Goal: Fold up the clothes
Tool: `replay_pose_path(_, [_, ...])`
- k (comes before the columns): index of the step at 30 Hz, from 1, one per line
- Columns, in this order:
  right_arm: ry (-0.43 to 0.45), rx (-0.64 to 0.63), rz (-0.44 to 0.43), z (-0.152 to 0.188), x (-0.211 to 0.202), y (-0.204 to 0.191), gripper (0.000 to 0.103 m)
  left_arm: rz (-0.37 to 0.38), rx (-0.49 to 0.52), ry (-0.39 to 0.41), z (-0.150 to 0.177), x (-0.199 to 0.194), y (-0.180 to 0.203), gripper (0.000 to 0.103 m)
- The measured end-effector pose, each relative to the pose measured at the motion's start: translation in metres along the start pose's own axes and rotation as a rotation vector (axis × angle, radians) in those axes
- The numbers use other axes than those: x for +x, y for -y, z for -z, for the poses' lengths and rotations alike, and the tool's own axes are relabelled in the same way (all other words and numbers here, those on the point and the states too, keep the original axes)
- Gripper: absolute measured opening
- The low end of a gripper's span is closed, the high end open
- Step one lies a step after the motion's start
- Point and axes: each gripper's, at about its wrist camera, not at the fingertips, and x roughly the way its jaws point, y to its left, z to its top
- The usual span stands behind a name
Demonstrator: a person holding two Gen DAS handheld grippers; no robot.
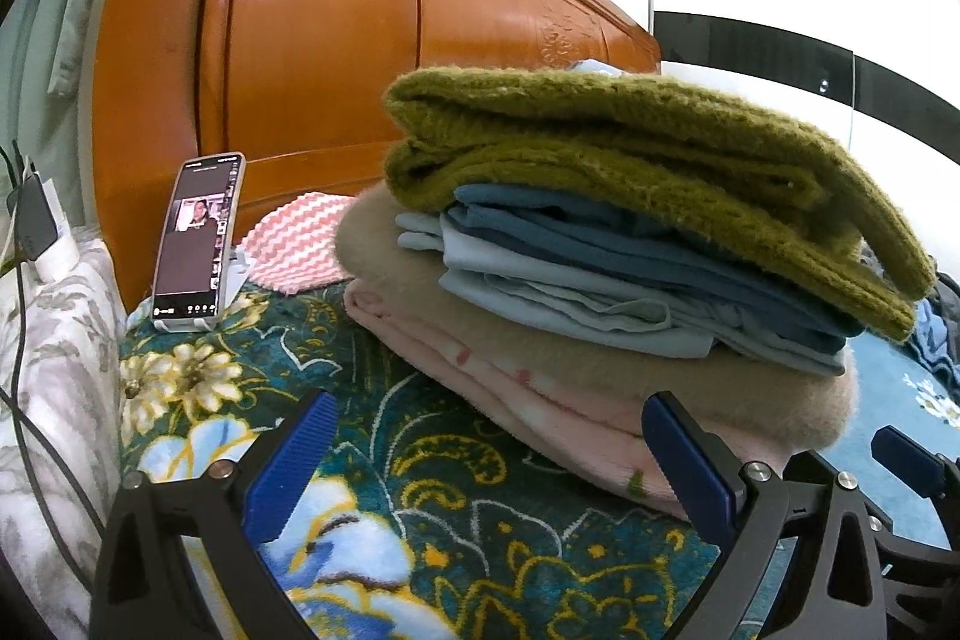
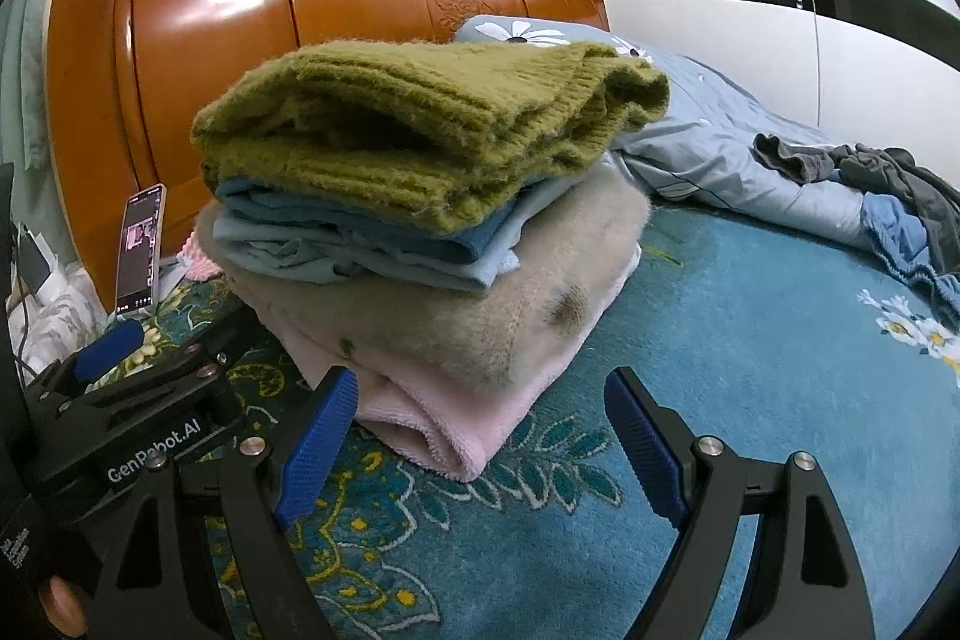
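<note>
Blue-padded left gripper (image 1: 489,466) and right gripper (image 2: 480,445), spread wide, empty, before folded stack's (image 2: 432,244) pink bottom edge on floral blanket (image 2: 750,370).

Left gripper (image 1: 489,466) spread wide, apparently holding nothing; right gripper (image 2: 480,445) likewise, low, side by side.

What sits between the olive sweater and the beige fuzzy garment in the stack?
Folded blue garments lie between the olive sweater and the beige fuzzy garment; both wrist views show it.
</note>
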Motion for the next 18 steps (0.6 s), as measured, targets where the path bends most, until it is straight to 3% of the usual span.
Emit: replay_pose_path(18, [-0.007,0.001,-0.001,-0.0021,0.0017,0.0004,0.085,-0.012,0.004,0.001,0.0008,-0.001,0.0006,0.103])
